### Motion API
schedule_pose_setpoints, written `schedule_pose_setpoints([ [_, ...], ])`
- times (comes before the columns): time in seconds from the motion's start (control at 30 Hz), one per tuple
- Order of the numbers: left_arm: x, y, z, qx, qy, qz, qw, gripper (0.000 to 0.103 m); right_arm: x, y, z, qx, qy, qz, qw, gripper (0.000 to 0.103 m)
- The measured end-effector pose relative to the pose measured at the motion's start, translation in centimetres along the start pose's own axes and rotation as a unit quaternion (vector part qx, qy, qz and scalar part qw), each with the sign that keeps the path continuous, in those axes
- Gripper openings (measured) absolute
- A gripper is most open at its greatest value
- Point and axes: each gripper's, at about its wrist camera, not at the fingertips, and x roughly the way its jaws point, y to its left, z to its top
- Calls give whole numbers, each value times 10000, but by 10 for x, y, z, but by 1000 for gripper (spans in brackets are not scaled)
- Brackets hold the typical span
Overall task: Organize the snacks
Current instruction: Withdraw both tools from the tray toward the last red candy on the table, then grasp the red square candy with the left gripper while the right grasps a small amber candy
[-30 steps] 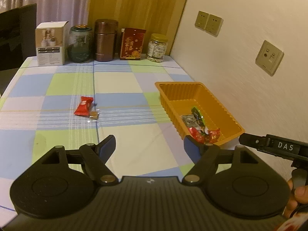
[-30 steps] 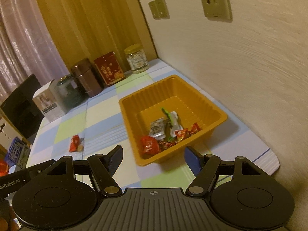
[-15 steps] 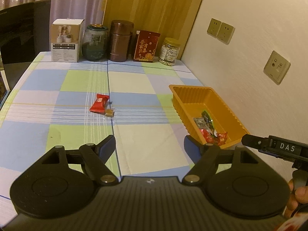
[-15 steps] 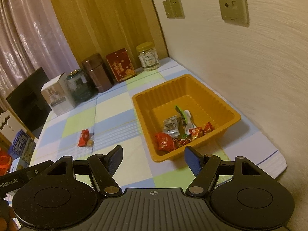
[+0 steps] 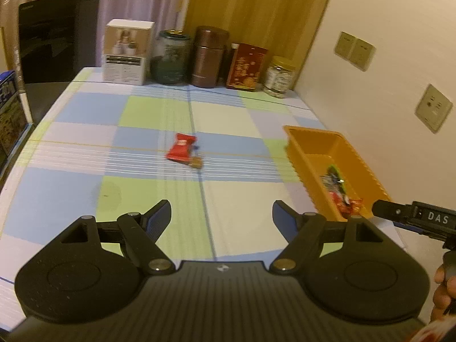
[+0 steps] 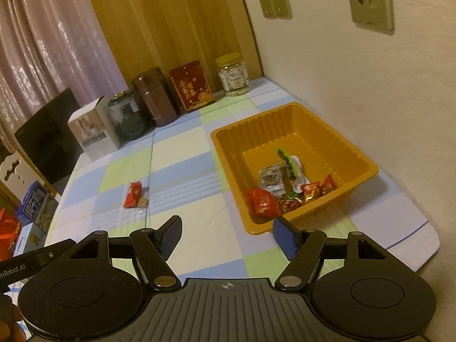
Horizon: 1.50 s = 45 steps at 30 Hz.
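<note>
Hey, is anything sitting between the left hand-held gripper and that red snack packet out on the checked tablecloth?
Nothing visible. The left hand-held gripper is open and empty, and only bare checked tablecloth lies between it and the red snack packet. A small brown wrapped candy lies right beside the packet, on the side toward the orange plastic tray.

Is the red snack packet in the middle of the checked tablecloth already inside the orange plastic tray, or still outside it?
Outside. The red snack packet lies flat on the tablecloth, left of the orange plastic tray, beside a small brown candy.
</note>
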Motion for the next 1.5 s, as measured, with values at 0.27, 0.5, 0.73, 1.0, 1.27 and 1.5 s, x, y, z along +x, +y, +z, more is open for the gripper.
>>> schedule_pose_setpoints([
  [0.27,16,35,11,-89,-5,294,9995,76,32,28,-2,-175,157,180,9996,70],
  [0.5,40,63,24,-27,25,490,9988,76,71,53,-1,-319,240,303,9987,70],
  [0.73,81,82,37,152,93,544,9984,76,121,82,0,-535,338,399,9972,70],
  [1.0,126,103,43,239,106,494,9984,76,182,109,-1,-701,427,476,9955,55],
  [1.27,162,124,43,154,95,449,9988,76,238,134,-5,-942,445,535,9931,39],
  [1.5,176,133,47,60,118,354,9993,76,278,158,-6,-1219,461,577,9898,35],
])
